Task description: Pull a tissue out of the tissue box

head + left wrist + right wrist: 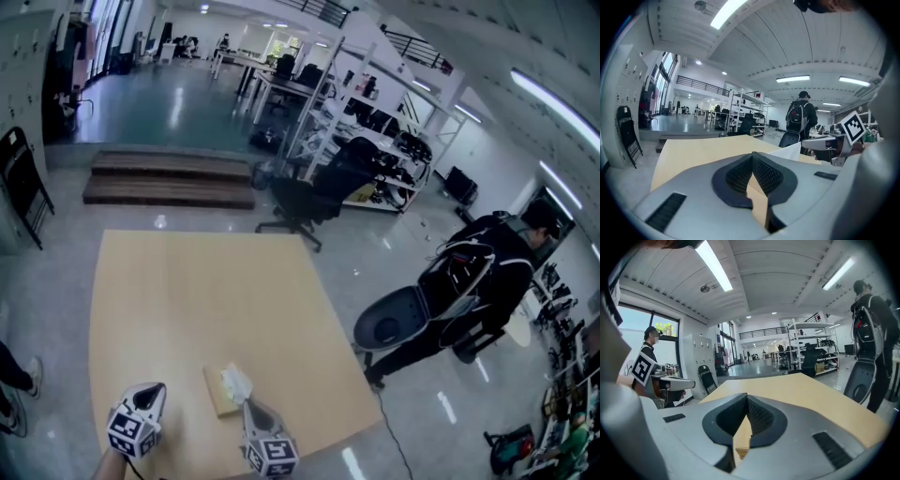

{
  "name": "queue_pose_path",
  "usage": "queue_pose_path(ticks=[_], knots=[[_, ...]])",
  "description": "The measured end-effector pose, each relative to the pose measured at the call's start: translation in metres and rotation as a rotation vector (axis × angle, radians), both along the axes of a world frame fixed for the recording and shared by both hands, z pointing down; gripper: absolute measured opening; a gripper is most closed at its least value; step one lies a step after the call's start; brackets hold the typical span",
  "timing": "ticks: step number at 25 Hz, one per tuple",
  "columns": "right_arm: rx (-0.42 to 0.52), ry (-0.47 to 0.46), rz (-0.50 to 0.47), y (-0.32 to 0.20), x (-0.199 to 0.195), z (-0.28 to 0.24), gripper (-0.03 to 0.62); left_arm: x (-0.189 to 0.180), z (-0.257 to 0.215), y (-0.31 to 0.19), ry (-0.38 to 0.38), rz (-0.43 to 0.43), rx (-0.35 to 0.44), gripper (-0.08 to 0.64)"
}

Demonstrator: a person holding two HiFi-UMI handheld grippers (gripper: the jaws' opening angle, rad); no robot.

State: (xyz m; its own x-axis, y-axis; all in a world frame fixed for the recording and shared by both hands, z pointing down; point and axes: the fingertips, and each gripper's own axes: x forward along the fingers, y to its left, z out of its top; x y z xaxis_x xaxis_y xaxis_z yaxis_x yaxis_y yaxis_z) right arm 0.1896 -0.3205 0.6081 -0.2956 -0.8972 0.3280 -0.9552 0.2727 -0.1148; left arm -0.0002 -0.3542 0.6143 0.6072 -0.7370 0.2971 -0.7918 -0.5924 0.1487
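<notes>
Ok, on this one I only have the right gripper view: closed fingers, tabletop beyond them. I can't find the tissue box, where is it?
Observer: The head view shows the tissue box lying on the table near its close edge, between the left gripper and the right gripper, nearer the right one.
Operator: Has a tissue been pulled out?
Observer: No. One white tissue sticks up from the box's top, just beside the right gripper's tip. Whether they touch can't be judged.
Operator: And the left gripper?
Observer: Its own view shows its fingers closed with nothing between them.
</notes>
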Motion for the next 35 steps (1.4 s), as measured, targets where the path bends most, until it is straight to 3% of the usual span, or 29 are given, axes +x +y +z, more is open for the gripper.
queue_pose_path(ticks=[15, 23, 35], knots=[[0.156, -0.002, -0.011, 0.008, -0.001, -0.068, 0.006, -0.004, -0.072, 0.000, 0.048, -0.024, 0.153, 0.008], [0.245, 0.017, 0.004, 0.032, 0.000, -0.114, 0.007, 0.003, -0.111, 0.020, 0.058, 0.010, 0.242, 0.008], [0.260, -0.005, 0.016, 0.051, 0.003, -0.117, 0.007, -0.001, -0.117, 0.038, 0.048, 0.003, 0.266, 0.008]])
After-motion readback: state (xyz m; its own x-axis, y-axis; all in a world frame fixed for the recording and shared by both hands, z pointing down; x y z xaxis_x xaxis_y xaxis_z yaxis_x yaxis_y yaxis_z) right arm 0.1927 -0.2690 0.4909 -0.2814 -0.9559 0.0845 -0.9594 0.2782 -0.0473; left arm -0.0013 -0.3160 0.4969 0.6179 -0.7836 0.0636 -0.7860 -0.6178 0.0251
